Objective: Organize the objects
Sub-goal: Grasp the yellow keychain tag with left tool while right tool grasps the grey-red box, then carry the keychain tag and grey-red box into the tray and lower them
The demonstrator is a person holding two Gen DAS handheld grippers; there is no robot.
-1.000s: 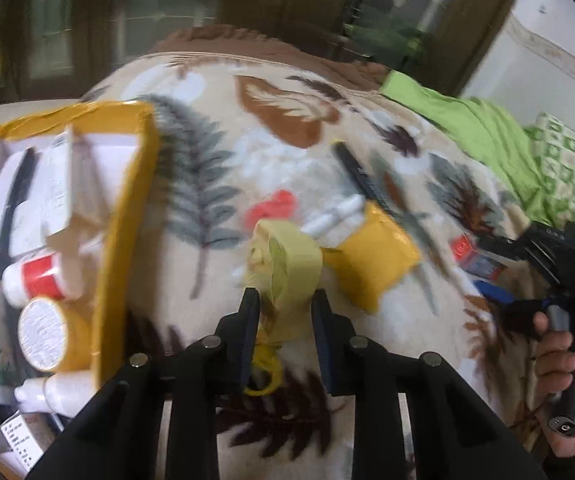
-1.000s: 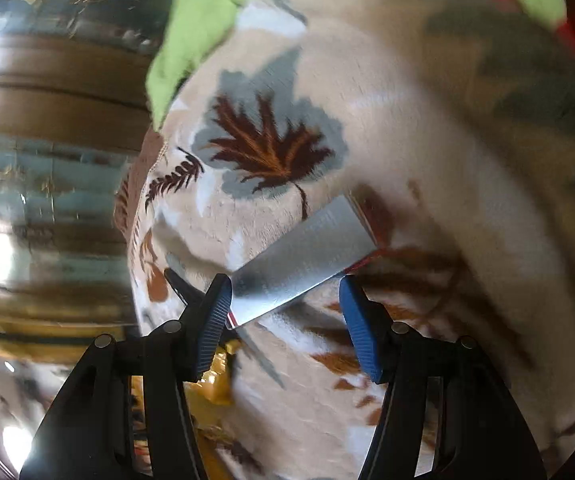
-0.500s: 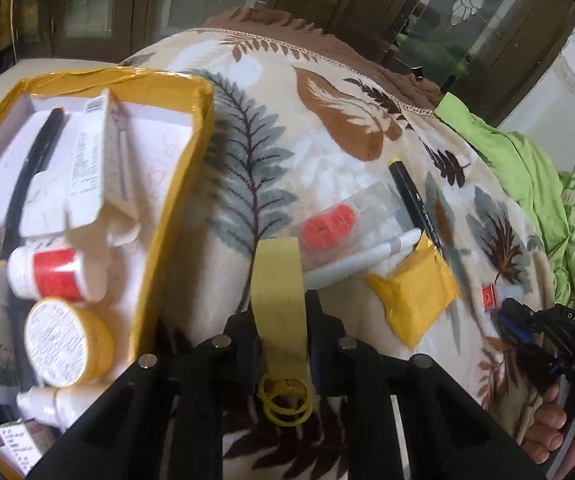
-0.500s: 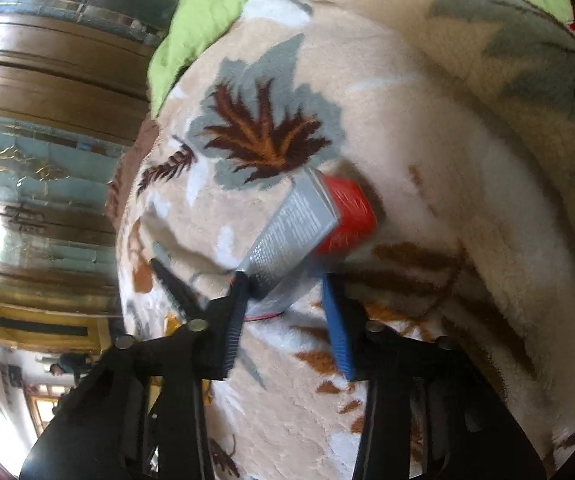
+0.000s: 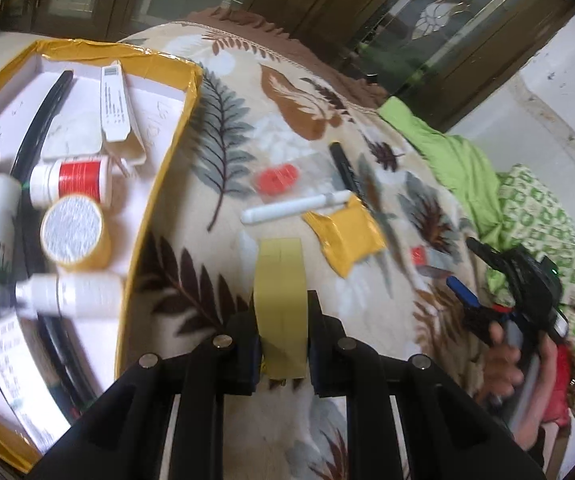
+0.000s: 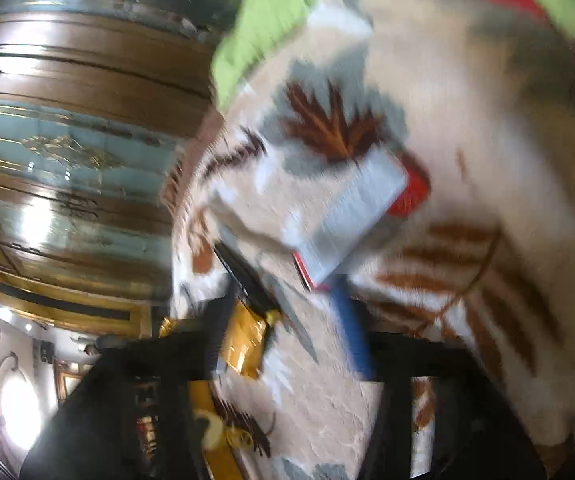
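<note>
My left gripper [image 5: 281, 312] is shut on a yellow tape roll [image 5: 281, 280] held above the leaf-print blanket, right of a yellow-edged box [image 5: 159, 168] with bottles and a round tin [image 5: 73, 232]. On the blanket lie a white marker [image 5: 295, 208], a black pen [image 5: 343, 164], a yellow packet [image 5: 345, 236] and a red-capped bag [image 5: 277, 178]. My right gripper [image 6: 287, 296] appears open, blurred; a grey and red box [image 6: 355, 216] lies on the blanket just ahead of it. It also shows in the left wrist view [image 5: 427, 258].
A green cloth [image 5: 447, 160] and a green patterned pillow [image 5: 547, 224] lie at the blanket's right. Wooden glass-fronted cabinets [image 5: 327, 8] stand behind. The hand holding my right gripper [image 5: 503, 352] is at the right edge.
My left gripper lifted the tape roll and drew back. My right gripper, closed around the grey and red box half a second ago, has opened and pulled back from it.
</note>
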